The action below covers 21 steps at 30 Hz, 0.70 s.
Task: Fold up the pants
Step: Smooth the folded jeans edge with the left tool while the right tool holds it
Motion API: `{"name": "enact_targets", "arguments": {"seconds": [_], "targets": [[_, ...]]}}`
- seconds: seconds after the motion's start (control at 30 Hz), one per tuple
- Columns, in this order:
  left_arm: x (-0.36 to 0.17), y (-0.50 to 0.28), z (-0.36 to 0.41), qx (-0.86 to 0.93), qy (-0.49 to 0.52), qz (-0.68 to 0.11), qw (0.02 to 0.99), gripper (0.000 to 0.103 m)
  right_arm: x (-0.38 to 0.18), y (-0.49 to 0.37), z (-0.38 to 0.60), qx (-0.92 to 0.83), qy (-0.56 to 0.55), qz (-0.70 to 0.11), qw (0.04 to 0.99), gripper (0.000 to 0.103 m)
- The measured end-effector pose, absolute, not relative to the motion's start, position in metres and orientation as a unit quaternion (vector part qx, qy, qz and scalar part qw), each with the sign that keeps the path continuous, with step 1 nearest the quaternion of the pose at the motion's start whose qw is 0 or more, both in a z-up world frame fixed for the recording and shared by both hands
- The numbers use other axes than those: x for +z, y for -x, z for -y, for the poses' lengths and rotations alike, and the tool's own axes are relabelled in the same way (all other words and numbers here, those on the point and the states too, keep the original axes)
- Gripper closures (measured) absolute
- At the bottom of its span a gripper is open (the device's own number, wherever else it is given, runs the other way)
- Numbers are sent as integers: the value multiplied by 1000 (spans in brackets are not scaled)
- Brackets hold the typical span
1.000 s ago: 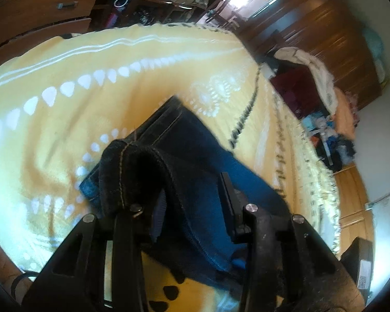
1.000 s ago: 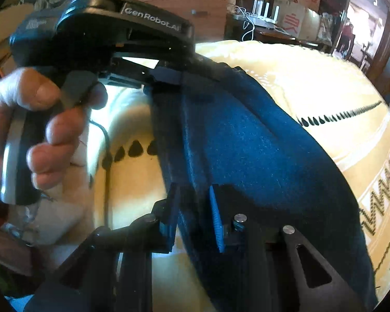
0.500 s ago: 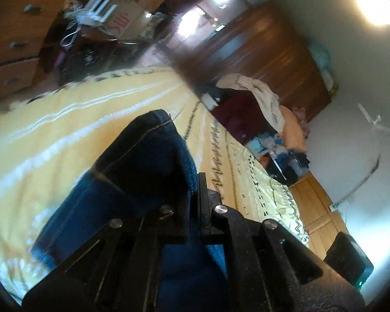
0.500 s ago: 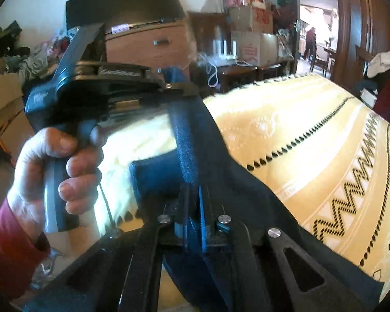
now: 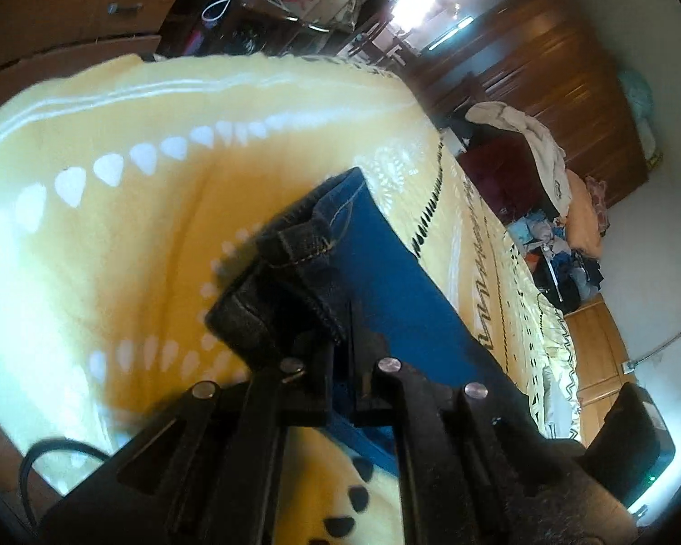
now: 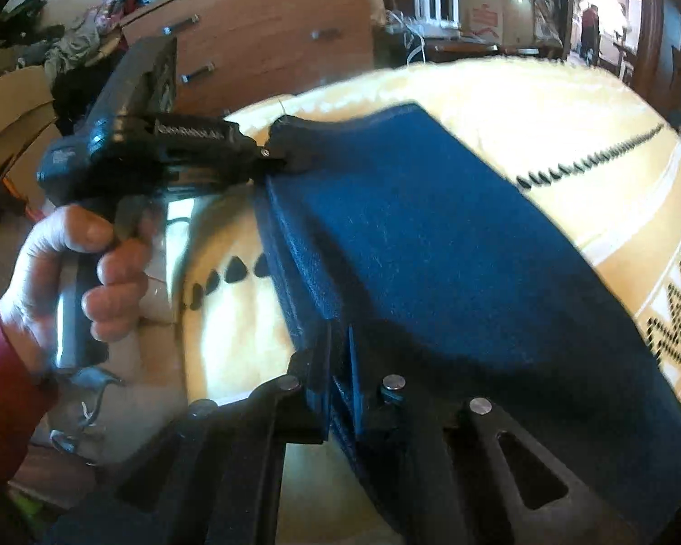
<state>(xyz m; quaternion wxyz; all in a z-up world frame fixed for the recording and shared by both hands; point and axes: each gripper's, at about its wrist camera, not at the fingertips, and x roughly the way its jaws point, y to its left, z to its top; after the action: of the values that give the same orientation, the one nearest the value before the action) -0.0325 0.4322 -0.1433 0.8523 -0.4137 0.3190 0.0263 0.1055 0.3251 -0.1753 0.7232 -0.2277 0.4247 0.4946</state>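
Lying folded on the yellow bed (image 5: 113, 245), the pants (image 6: 431, 245) have come back down from their lifted carry a moment ago, so this fold looks nearly laid. Left tool (image 5: 342, 359) and right tool (image 6: 340, 377) both remain clamped on the denim edge.

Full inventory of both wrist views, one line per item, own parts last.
Dark blue denim pants: 1, blue, lying on the blanket, edge pinched by both grippers.
Yellow patterned fleece blanket: 1, yellow with white and black motifs, under the pants.
Light wooden drawer chest: 1, tan, behind the bed.
Dark wooden wardrobe: 1, brown, far wall.
Clothes pile: 1, mixed colours, beside the bed.
Cardboard boxes: several, brown, background.
Left gripper: 1, black, shut on the pants.
Right gripper: 1, black, shut on the pants.
Left hand: 1, red sleeve, holding the left gripper's handle.
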Motion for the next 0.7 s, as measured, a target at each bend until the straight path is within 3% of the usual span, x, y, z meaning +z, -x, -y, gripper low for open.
{"name": "enact_targets", "arguments": {"seconds": [0.23,0.5,0.63,0.7], "targets": [[-172,28,-435,36,423,-329,843,98,-183,-94,-316,497,242,-429,715,95],[-150,15,-448,56,392,-329,857,93,-178,-93,-312,501,233,-417,722,94],[-159,32,-447,62,415,-329,846,93,-178,-95,-304,502,232,-425,717,90],[-154,43,-438,62,417,-324,847,87,-166,-93,-286,502,237,-406,726,81]]}}
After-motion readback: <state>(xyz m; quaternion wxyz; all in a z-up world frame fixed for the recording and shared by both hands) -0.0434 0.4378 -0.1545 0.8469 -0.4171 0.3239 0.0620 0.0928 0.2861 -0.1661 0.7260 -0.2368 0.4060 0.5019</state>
